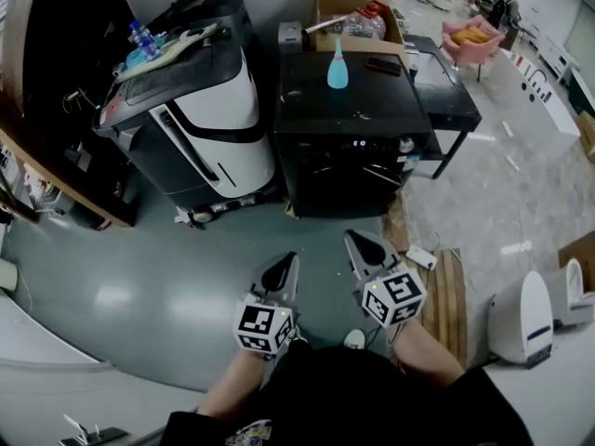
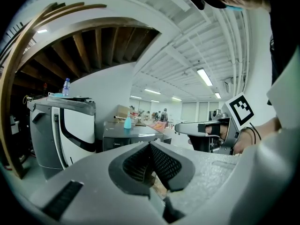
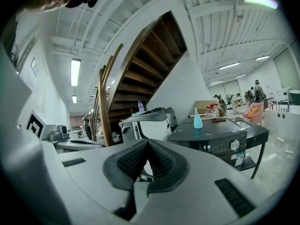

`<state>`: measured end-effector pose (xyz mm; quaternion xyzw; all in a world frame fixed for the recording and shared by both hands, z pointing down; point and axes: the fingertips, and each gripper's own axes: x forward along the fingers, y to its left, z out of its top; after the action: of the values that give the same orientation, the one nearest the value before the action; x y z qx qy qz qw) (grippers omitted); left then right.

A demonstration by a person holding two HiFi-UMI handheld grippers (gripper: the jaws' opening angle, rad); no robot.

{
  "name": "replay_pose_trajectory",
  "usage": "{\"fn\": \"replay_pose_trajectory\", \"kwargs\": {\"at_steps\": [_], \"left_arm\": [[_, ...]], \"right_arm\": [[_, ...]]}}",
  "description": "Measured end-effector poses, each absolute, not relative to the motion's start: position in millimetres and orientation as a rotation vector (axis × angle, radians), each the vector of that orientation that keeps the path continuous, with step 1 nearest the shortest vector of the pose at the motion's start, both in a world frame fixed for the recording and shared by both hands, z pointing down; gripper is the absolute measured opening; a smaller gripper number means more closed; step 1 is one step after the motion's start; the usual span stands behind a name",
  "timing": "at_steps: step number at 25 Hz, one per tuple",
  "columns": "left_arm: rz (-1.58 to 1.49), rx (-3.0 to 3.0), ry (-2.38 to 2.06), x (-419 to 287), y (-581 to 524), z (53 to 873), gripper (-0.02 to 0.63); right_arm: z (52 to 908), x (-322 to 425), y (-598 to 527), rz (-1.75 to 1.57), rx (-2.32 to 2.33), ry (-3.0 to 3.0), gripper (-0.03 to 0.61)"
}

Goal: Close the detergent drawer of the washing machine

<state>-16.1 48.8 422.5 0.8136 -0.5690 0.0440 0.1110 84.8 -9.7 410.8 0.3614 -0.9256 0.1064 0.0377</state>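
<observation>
The black washing machine [image 1: 349, 147] stands ahead of me on the grey floor, with a blue bottle [image 1: 337, 68] on its lid. Its front panel [image 3: 233, 144] shows a lit display and a knob; I cannot make out a drawer standing out from it. My left gripper [image 1: 282, 272] and right gripper [image 1: 363, 244] are side by side in front of the machine, well short of it, both pointing towards it. Both are shut with nothing between the jaws [image 2: 150, 146] [image 3: 147, 143]. The left gripper view also shows the right gripper [image 2: 197, 128] at its right.
A white and black appliance [image 1: 200, 119] stands left of the washer, with a water bottle on top. A black side table [image 1: 446, 91] is on the washer's right, and a cardboard box [image 1: 358, 7] behind it. A power strip [image 1: 423, 256], wooden board [image 1: 451, 295] and white device [image 1: 521, 319] lie right.
</observation>
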Motion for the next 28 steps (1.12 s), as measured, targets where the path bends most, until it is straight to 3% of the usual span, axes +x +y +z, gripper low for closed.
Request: {"fn": "replay_pose_trajectory", "kwargs": {"at_steps": [28], "left_arm": [[0.114,2.310,-1.774,35.9,63.7,427.3,0.003]], "right_arm": [[423.9,127.6,-1.2,0.338,0.952,-2.883,-0.003]]}}
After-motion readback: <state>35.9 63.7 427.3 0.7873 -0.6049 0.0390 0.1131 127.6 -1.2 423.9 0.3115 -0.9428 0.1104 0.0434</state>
